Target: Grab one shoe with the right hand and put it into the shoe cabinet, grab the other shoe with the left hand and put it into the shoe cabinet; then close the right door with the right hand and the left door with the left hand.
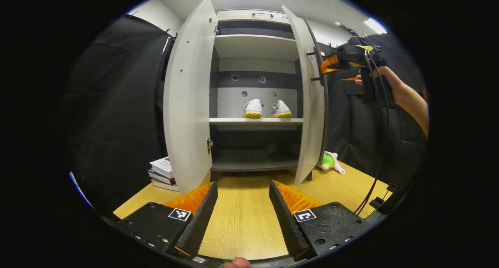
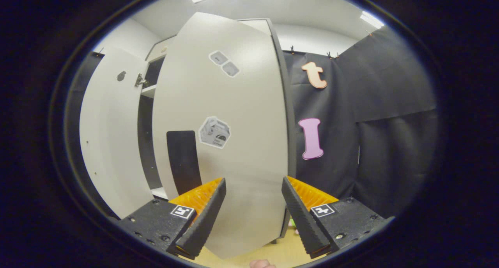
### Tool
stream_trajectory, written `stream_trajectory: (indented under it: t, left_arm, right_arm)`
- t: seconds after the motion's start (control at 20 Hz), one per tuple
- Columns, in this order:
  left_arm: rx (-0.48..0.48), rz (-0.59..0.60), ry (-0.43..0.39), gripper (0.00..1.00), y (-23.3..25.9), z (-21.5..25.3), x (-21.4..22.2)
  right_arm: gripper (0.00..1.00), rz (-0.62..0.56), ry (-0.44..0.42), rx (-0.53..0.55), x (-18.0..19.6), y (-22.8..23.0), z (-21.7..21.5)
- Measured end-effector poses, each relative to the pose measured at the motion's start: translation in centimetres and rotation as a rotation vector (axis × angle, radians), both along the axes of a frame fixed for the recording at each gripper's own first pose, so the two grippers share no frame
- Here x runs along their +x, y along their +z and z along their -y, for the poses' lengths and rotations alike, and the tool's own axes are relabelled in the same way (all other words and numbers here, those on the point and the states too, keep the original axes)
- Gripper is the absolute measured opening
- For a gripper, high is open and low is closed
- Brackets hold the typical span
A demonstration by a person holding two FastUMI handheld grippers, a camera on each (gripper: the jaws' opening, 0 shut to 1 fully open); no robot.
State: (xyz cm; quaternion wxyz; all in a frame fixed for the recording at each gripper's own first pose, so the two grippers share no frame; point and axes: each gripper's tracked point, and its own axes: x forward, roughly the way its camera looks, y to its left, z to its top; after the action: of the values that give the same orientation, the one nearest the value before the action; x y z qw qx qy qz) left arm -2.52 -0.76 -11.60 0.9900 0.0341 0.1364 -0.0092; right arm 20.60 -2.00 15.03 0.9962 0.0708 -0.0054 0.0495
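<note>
- The pale grey shoe cabinet [image 1: 255, 46] stands with both doors swung open; two white shoes with yellow soles sit side by side on its middle shelf [image 1: 255, 121], the left shoe [image 1: 253, 108] just beside the right shoe [image 1: 281, 109].
- The left tongs [image 1: 243, 211] are spread wide apart, holding nothing, over the light wooden floor [image 1: 241, 221], well back from the shoes and facing the cabinet's open middle.
- The left door [image 1: 190, 96] stands ahead-left of them.
- The right tongs [image 2: 252, 217], likewise parted and empty, point at the outer face of the right door [image 2: 234, 143], which bears stickers; in the left gripper view they [image 1: 331, 70] hover just beside that door's edge, held by a hand [image 1: 380, 75].
- A stack of books [image 1: 163, 173] and a green plush toy [image 1: 329, 161] lie on the floor beside the cabinet.
</note>
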Motion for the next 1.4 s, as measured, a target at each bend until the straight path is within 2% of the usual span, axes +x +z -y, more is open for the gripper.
stream_trajectory:
  t: [0.15,0.2,0.25,0.35,0.4,0.45,0.75,1.0,1.05,1.1,1.15,1.25,1.3,1.35,1.4]
  left_arm:
    - [-0.001,-0.006,0.04,0.8,-0.2,-1.4,-0.7]
    - [-0.002,-0.008,0.052,0.8,-0.2,-1.9,-0.9]
    - [-0.002,-0.009,0.061,0.8,-0.3,-2.3,-1.0]
    - [0.003,-0.008,0.075,0.8,-0.2,-3.1,-0.8]
    - [0.005,-0.007,0.08,0.8,-0.2,-3.3,-0.8]
    - [0.004,-0.006,0.082,0.8,0.0,-3.3,-0.8]
    - [0.005,-0.001,0.067,0.8,0.3,-2.7,-0.8]
    - [-0.031,0.016,0.041,0.8,1.1,-1.0,-0.7]
    - [-0.031,0.017,0.036,0.8,1.2,-0.9,-0.7]
    - [-0.032,0.016,0.033,0.8,1.2,-0.8,-0.7]
    - [-0.034,0.017,0.031,0.8,1.2,-0.7,-0.7]
    - [-0.039,0.011,0.026,0.8,1.0,-0.3,-0.7]
    - [-0.04,0.008,0.023,0.8,1.0,-0.2,-0.8]
    - [-0.04,0.007,0.018,0.81,1.0,0.0,-0.7]
    - [-0.039,0.008,0.015,0.8,1.0,0.2,-0.7]
  right_arm:
    - [0.94,0.017,-0.019,-0.018,0.4,0.4,-0.1]
    - [0.89,0.019,-0.016,-0.016,0.4,0.3,-0.1]
    - [0.94,0.021,-0.01,-0.009,0.3,0.3,0.1]
    - [0.95,0.023,-0.024,-0.002,0.0,0.4,0.9]
    - [0.99,0.027,-0.032,0.0,-0.2,0.5,1.3]
    - [0.95,0.029,-0.036,0.002,-0.4,0.6,1.7]
    - [0.95,0.042,-0.045,0.011,-2.4,0.0,2.9]
    - [0.95,0.03,-0.046,0.013,-5.2,-2.3,2.9]
    - [0.92,0.03,-0.054,0.013,-5.8,-3.0,2.8]
    - [0.95,0.026,-0.058,0.01,-6.5,-3.9,2.7]
    - [0.91,0.02,-0.057,0.005,-7.1,-4.8,2.4]
    - [0.92,0.005,-0.055,0.002,-8.5,-6.7,1.7]
    - [0.95,-0.003,-0.05,0.003,-9.1,-7.7,1.2]
    - [0.92,-0.012,-0.046,0.004,-9.8,-8.7,0.9]
    - [0.95,-0.02,-0.049,0.008,-10.4,-9.6,0.7]
